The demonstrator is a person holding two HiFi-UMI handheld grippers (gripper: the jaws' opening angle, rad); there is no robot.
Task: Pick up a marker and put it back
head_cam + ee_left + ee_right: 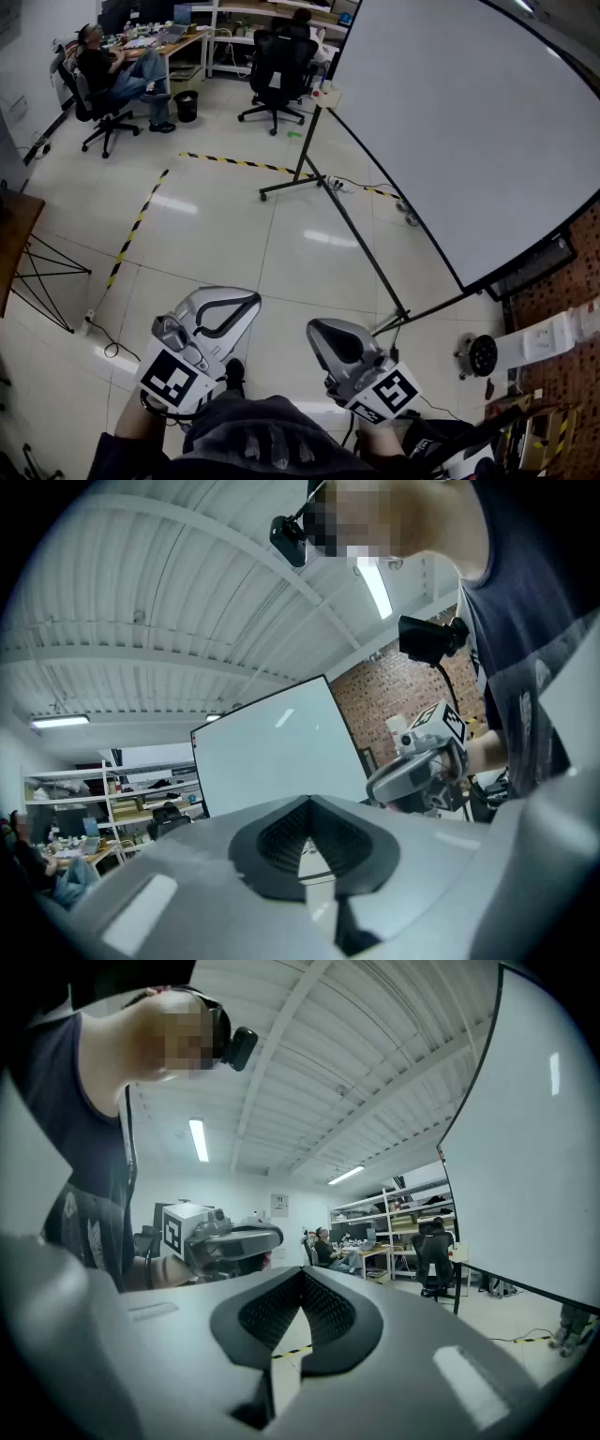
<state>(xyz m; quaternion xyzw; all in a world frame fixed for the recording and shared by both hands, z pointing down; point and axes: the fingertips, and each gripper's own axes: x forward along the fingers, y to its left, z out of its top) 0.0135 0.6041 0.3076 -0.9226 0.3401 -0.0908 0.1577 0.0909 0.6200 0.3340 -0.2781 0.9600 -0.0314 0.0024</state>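
Holding both tools low at the bottom of the head view, the person is standing back from the whiteboard (469,122) that is filling the upper right. The left gripper (246,302) is showing its jaws pressed together with nothing between them, and the right gripper (319,330) is likewise sitting closed and empty. Judging by this, the task is looking unstarted: picking up and putting back are both left to do. No marker is showing clearly anywhere. A small box (327,95) is hanging at the board's upper-left corner, too small to tell what it is holding, and the board's lower edge is running out of frame.
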